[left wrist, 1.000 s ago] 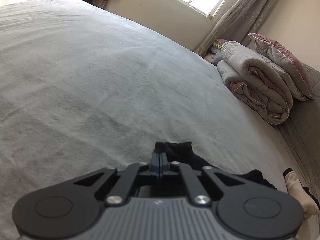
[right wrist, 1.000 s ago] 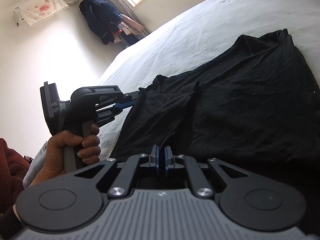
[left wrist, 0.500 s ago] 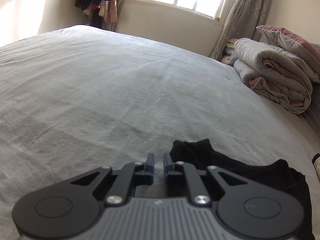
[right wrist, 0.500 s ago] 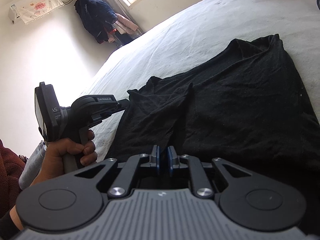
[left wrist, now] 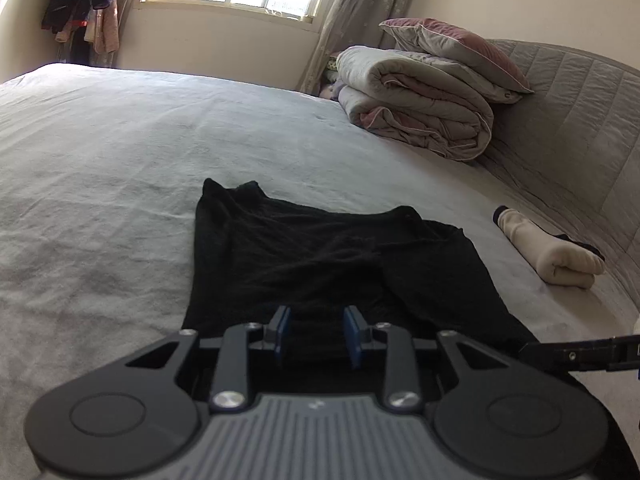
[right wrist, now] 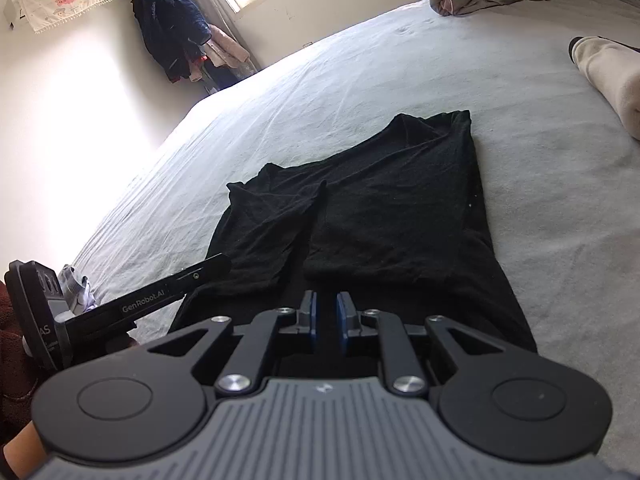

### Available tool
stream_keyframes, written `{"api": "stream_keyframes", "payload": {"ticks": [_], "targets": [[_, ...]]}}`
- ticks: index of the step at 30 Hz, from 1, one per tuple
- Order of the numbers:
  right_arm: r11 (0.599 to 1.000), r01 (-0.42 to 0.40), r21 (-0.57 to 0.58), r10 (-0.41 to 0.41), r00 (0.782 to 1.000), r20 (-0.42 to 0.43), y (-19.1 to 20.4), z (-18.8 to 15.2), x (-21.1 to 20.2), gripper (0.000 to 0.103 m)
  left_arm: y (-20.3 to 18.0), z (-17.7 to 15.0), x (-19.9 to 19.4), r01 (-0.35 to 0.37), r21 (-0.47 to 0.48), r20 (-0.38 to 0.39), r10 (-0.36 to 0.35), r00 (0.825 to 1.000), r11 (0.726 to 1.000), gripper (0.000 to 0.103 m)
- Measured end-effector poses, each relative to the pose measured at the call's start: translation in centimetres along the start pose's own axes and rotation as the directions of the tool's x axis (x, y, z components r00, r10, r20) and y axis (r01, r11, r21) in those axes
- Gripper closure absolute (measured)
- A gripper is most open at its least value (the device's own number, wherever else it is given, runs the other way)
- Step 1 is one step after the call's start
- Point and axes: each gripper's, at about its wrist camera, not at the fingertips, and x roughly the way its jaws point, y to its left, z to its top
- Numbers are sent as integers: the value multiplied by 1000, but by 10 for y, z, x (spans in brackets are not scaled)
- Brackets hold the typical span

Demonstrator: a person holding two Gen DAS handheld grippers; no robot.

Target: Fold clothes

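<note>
A black garment (left wrist: 320,252) lies spread on the grey bed sheet (left wrist: 100,184), partly folded, with one flap laid over its left part (right wrist: 272,224). My left gripper (left wrist: 316,334) hovers over the garment's near edge, open, nothing between its blue pads. My right gripper (right wrist: 325,320) hangs above the near hem of the black garment (right wrist: 400,208), its fingers a little apart and holding nothing. In the right wrist view the left gripper (right wrist: 200,276) shows from the side at the garment's left edge, and the right gripper's finger (left wrist: 580,354) reaches in from the right edge of the left wrist view.
A rolled cream sock bundle (left wrist: 552,256) lies to the right of the garment, near the padded headboard (left wrist: 580,128). A folded quilt and pillow (left wrist: 420,100) are stacked at the bed's far right. Clothes hang in the corner (right wrist: 180,32) by the window. A small pale cloth (right wrist: 76,286) lies at the bed's left edge.
My left gripper let go of the garment's corner, opened and pulled back to the near edge. My right gripper opened slightly and drew back; the garment now lies flat.
</note>
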Motion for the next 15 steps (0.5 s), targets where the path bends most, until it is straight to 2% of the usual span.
{"api": "stream_keyframes", "payload": {"ticks": [3, 6, 7, 8, 9, 11, 13, 15], "targets": [[1000, 24, -1, -24, 1000, -8, -5, -6, -17, 85, -16, -6, 4, 10, 82, -4, -9, 1000, 997, 55], [1000, 28, 12, -28, 1000, 0, -12, -13, -31, 84, -31, -11, 8, 15, 160, -12, -13, 1000, 987, 50], [1000, 25, 19, -25, 1000, 6, -14, -16, -35, 81, -35, -11, 10, 8, 178, -19, -5, 1000, 984, 48], [999, 22, 25, -22, 1000, 12, -17, -18, -39, 70, -38, -12, 12, 2, 197, -26, 3, 1000, 980, 47], [999, 18, 32, -19, 1000, 18, -20, -21, -43, 63, -42, -12, 14, -4, 215, -33, 11, 999, 977, 47], [999, 12, 46, -13, 999, 30, -25, -26, -51, 63, -47, -11, 15, -34, 222, -22, 40, 999, 974, 54], [999, 8, 50, -10, 999, 32, -28, -29, -55, 63, -50, -10, 15, -71, 218, -2, 74, 997, 973, 99], [999, 8, 40, -9, 1000, 22, -26, -27, -55, 63, -52, -9, 14, -96, 206, 18, 94, 995, 974, 98]]}}
